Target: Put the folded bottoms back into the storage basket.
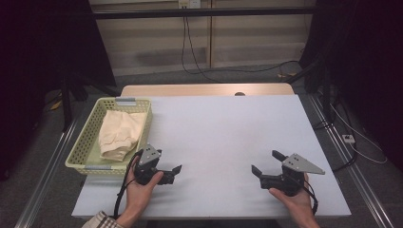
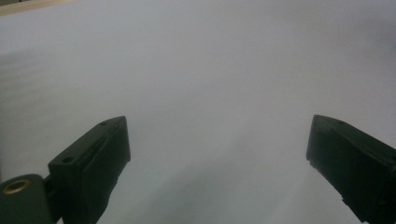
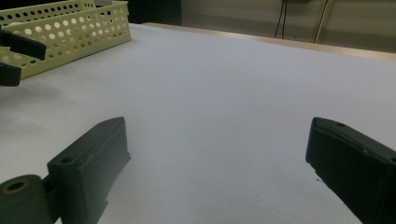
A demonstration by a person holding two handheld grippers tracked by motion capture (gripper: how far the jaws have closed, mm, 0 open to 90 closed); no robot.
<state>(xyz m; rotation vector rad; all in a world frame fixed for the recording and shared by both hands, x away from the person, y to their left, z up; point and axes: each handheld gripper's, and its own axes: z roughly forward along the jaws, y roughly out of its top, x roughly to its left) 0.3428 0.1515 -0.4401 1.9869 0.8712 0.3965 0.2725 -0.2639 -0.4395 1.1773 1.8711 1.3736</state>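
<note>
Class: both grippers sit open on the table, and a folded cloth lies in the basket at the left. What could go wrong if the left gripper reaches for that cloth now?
1. The left gripper is close to the basket wall; reaching over could knock or shove it.
2. The cloth is folded, so pinching one layer may unfold it.
3. The basket sits near the table edge and might slide off.

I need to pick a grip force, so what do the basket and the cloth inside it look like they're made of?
The basket looks like pale yellow-green moulded plastic: stiff walls, regular punched holes, a slight sheen. The cloth in it looks like soft cream fabric, possibly cotton knit, matte, folded and creased. The exact fibre cannot be told.
</note>
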